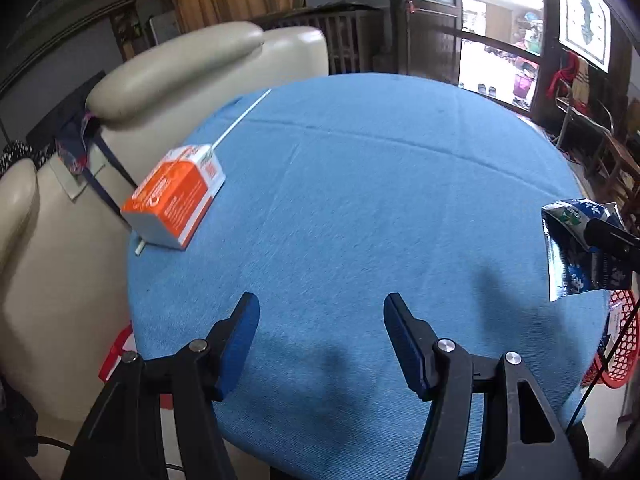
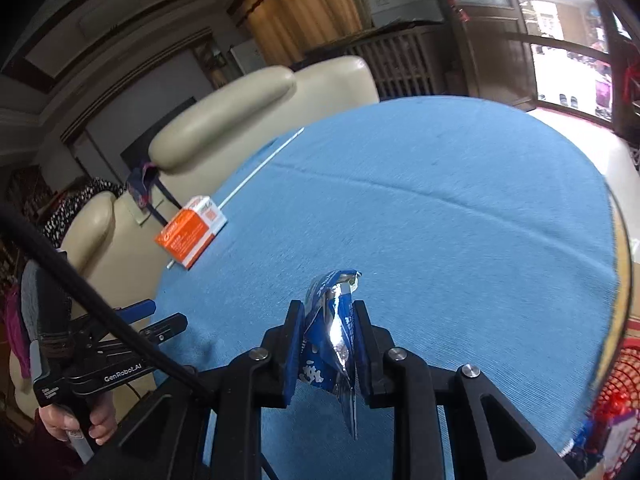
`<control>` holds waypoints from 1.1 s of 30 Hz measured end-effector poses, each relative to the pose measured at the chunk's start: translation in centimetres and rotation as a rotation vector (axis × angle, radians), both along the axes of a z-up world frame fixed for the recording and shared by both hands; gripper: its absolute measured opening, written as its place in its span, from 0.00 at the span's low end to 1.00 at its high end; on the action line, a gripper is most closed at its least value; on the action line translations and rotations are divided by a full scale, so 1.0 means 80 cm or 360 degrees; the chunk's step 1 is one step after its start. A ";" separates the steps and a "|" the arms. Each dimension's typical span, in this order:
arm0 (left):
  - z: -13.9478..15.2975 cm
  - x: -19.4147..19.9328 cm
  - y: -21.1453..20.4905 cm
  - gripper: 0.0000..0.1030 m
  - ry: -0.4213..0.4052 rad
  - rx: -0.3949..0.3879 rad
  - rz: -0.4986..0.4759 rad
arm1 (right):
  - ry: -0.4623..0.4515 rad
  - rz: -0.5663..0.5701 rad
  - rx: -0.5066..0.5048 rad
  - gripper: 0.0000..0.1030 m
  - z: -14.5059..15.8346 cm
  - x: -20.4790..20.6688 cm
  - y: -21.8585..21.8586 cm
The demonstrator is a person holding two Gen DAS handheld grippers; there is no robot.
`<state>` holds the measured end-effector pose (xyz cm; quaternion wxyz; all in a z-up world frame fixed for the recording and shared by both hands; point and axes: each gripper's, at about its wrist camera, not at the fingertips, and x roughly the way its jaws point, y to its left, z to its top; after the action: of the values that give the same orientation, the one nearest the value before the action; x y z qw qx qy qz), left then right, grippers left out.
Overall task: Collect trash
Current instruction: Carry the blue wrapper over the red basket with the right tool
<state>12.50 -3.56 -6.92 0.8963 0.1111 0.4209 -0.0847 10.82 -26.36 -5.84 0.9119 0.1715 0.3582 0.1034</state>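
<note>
My right gripper (image 2: 326,312) is shut on a crumpled blue and silver snack wrapper (image 2: 332,328) and holds it above the blue round table (image 2: 440,220). The wrapper also shows at the right edge of the left wrist view (image 1: 576,252), in the air by the table's right edge. My left gripper (image 1: 320,308) is open and empty over the near part of the table (image 1: 360,200). An orange and white carton (image 1: 176,196) lies near the table's left edge, on a thin white stick (image 1: 240,120). It also shows in the right wrist view (image 2: 192,232).
A red mesh basket (image 1: 620,344) stands on the floor beside the table's right edge, with some trash in it (image 2: 616,408). Beige leather armchairs (image 1: 180,76) stand close against the table's left side. A wooden door and a bright window are behind.
</note>
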 end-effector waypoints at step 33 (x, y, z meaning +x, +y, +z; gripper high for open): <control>0.066 -0.073 -0.110 0.64 -0.0146 0.0054 -0.0250 | 0.0083 -0.0824 0.0008 0.27 -0.022 -0.203 -0.224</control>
<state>6.69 -12.36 -1.67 0.9032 0.1627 0.3707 -0.1425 -5.43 -44.32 -7.61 0.8980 0.2623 0.3256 -0.1370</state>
